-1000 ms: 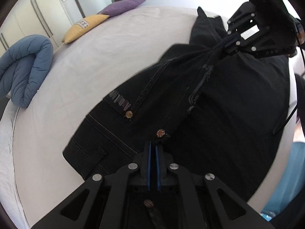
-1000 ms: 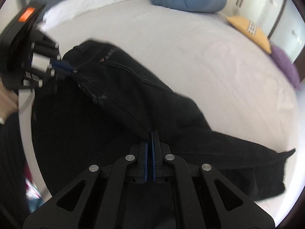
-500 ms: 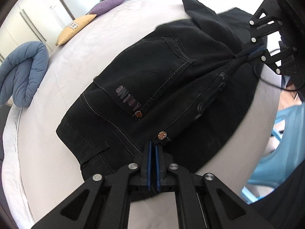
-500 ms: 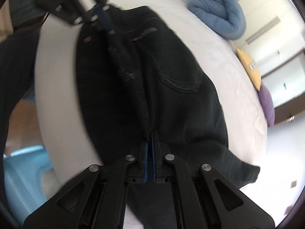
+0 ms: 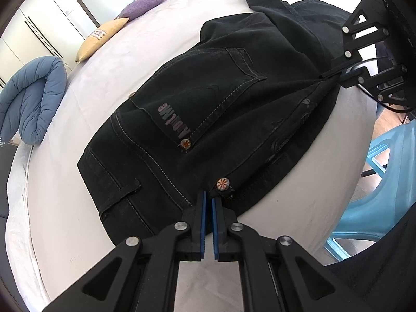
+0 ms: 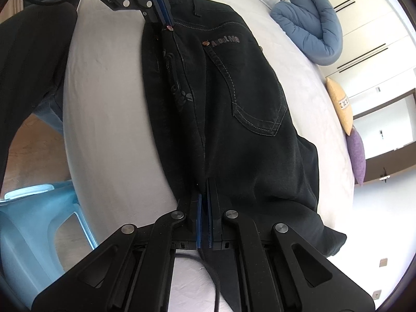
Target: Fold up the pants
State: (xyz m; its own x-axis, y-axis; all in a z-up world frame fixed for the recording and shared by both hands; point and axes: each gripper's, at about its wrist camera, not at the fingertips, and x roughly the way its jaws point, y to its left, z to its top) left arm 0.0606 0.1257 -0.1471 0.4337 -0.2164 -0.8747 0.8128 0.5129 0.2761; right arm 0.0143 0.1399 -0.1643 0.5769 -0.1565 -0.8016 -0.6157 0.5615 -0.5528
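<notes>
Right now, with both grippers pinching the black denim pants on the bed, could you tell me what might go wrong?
1. The black denim pants lie near the white bed's edge; a pull outward could drag them off.
2. The left gripper and right gripper pinch only thin fabric edges, which may slip.

Two close wrist views, facing each other along the pants (image 5: 221,119).

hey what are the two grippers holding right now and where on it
Both hold the black pants. The left gripper pinches the waistband edge by the button; the right gripper pinches the crotch-end fold.
</notes>
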